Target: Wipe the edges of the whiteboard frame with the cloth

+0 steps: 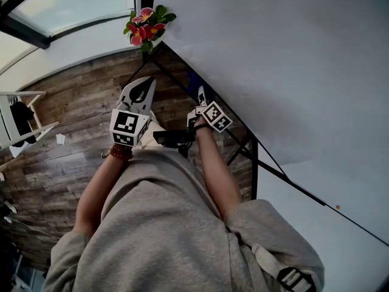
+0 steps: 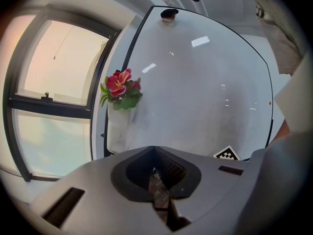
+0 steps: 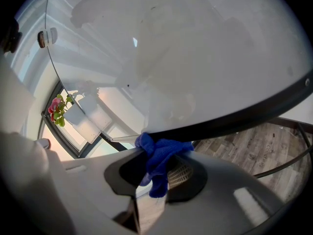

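Observation:
The whiteboard (image 1: 273, 72) fills the right of the head view, its black frame (image 1: 231, 117) running diagonally below it. My right gripper (image 1: 200, 93) is shut on a blue cloth (image 3: 161, 158), which is bunched against the underside of the black frame (image 3: 234, 116) in the right gripper view. A little blue cloth (image 1: 194, 79) shows past that gripper's tip. My left gripper (image 1: 148, 83) hangs just left of the frame, apart from it. Its jaws meet at the tips with nothing between them (image 2: 153, 148). It faces the whiteboard (image 2: 195, 92).
A pot of pink flowers (image 1: 146, 26) hangs at the board's upper corner, beside a window (image 2: 54, 82). Black stand legs (image 1: 252, 157) drop below the frame to a wooden floor (image 1: 67, 163). A white rack (image 1: 18, 126) stands far left. A small dark object (image 2: 168, 14) sits at the board's top.

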Demonstrator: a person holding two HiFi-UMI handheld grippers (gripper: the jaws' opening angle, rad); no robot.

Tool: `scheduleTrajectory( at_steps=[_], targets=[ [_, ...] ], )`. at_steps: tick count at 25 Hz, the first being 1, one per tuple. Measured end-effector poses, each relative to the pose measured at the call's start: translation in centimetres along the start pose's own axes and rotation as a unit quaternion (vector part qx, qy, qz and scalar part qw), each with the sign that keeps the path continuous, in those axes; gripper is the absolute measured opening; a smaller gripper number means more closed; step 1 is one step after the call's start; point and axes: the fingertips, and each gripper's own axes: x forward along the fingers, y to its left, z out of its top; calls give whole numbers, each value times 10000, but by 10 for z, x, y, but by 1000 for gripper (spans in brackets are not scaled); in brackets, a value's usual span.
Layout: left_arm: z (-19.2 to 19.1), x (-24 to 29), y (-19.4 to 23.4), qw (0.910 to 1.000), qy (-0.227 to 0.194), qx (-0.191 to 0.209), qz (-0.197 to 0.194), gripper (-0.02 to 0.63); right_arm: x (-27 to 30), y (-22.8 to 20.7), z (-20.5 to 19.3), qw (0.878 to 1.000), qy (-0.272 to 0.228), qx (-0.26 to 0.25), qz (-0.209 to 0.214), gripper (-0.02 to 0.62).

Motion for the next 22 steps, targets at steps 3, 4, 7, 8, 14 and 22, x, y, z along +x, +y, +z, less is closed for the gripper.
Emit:
scheduleTrajectory(
  at_steps=[3,4,7,8,14,22],
  targets=[
    [0,2,2,10000,-3,-47,11,9,2,2,0,10000,-5,27,20,100],
    [0,3,2,10000,-1,-59,8,9,3,3,0,10000,-8,33,33,100],
    [0,5,2,10000,-3,-68,-2,9,6,7,0,10000,-12,48,68,100],
    [0,5,3,10000,0,-71,0,9,6,8,0,10000,-10,52,77,100],
    [-5,8,9,9999,42,-99,28,9,15,15,-4,9998,18,73,163,100],
    [-2,5,19,9998,39,-159,101,9,18,26,-4,9995,61,127,270,100]
  ],
)
